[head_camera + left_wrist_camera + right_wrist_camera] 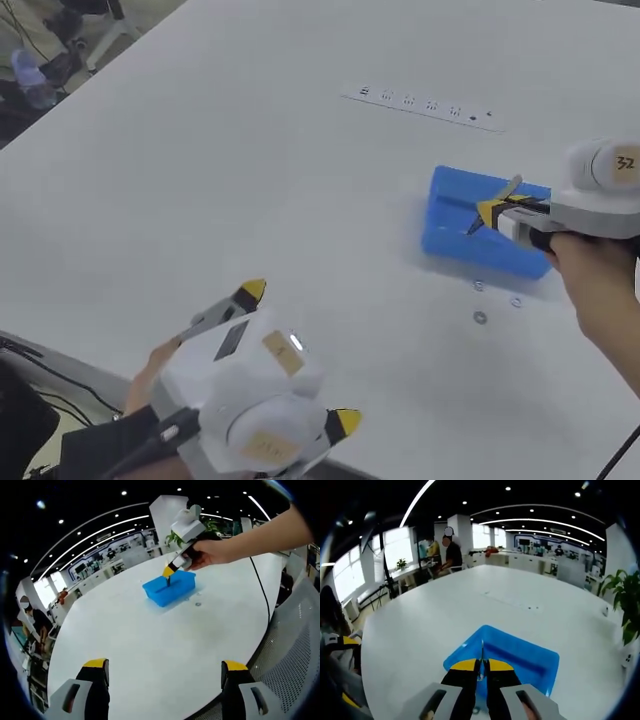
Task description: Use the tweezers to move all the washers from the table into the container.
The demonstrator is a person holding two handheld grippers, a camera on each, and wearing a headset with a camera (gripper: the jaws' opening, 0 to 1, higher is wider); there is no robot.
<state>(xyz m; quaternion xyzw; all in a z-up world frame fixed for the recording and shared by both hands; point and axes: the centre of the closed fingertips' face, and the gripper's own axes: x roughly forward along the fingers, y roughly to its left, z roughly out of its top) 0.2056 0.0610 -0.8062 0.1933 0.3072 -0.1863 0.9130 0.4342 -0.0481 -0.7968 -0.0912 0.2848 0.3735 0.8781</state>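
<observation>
Washers (480, 318), three that we can count, lie on the white table (250, 150) just beside the near wall of the blue container (470, 240). They are too small for us to make out in detail. The right gripper (490, 212) pinches the tweezers (482, 652), whose tips point down into the container; whether they carry a washer we cannot tell. The left gripper (299, 356) hovers at the table edge, jaws wide and empty, partly cut off. We read "32" on the right gripper; the marks on the power strip (425, 105) are unreadable.
</observation>
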